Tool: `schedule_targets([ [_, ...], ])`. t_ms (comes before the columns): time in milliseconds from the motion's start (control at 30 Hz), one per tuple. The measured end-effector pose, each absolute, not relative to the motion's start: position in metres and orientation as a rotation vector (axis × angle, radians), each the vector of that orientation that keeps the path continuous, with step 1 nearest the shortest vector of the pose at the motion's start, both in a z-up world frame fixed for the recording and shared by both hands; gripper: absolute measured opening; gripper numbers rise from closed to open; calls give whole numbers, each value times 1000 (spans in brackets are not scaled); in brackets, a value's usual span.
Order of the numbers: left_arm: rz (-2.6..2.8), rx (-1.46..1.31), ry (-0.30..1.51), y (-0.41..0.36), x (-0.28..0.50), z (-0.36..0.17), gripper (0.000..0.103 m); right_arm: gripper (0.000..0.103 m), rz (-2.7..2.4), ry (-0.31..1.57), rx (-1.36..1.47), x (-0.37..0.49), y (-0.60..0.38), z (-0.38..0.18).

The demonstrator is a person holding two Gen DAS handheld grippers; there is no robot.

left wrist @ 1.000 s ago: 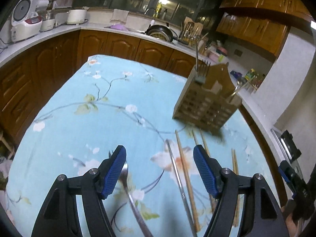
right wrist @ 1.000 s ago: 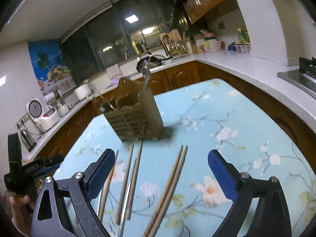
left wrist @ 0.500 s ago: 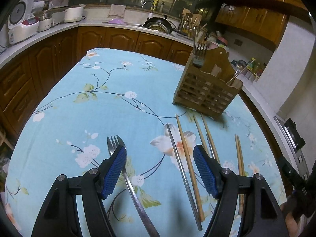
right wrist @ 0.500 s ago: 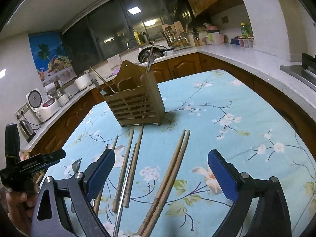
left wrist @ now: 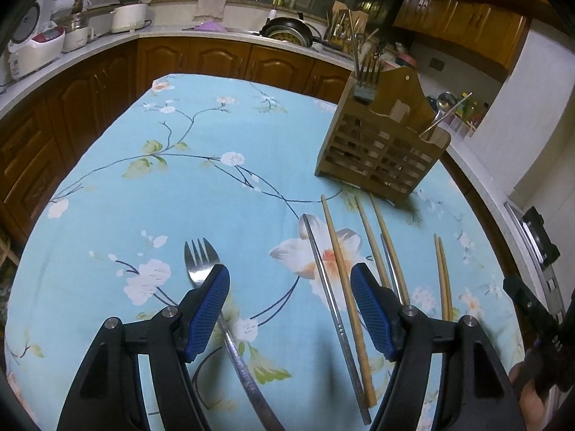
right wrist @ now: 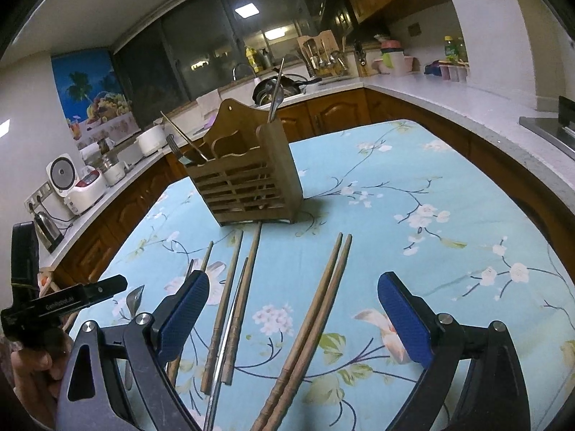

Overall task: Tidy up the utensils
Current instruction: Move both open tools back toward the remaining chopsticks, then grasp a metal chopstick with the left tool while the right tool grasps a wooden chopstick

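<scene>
Jaws on both our grippers stand released, nothing held. Our left gripper hangs over the fork, which lies flat on the flowered cloth with its handle running back between the pads, closer to the left pad. Our right gripper straddles a wooden chopstick pair. The slatted holder stands beyond. We judge the fork pickup is in hand: centre the handle, lower until the pads flank it, then close squarely to avoid rolling it.
</scene>
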State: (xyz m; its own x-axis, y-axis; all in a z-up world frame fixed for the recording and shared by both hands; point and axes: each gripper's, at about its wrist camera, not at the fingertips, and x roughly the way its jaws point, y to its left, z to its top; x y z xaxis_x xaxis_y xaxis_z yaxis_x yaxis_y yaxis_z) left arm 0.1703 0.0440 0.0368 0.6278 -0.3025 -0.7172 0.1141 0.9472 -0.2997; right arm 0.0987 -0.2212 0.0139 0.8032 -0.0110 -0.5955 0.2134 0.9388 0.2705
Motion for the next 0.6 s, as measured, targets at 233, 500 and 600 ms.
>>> schedule_targets([
  [233, -249, -214, 886, 31, 188, 33, 65, 82, -117, 668, 336, 123, -225, 9],
  [500, -258, -189, 926, 17, 218, 27, 51, 48, -131, 754, 338, 157, -236, -6],
  [600, -261, -181, 945, 12, 231, 22, 45, 43, -138, 791, 333, 170, -241, -12],
])
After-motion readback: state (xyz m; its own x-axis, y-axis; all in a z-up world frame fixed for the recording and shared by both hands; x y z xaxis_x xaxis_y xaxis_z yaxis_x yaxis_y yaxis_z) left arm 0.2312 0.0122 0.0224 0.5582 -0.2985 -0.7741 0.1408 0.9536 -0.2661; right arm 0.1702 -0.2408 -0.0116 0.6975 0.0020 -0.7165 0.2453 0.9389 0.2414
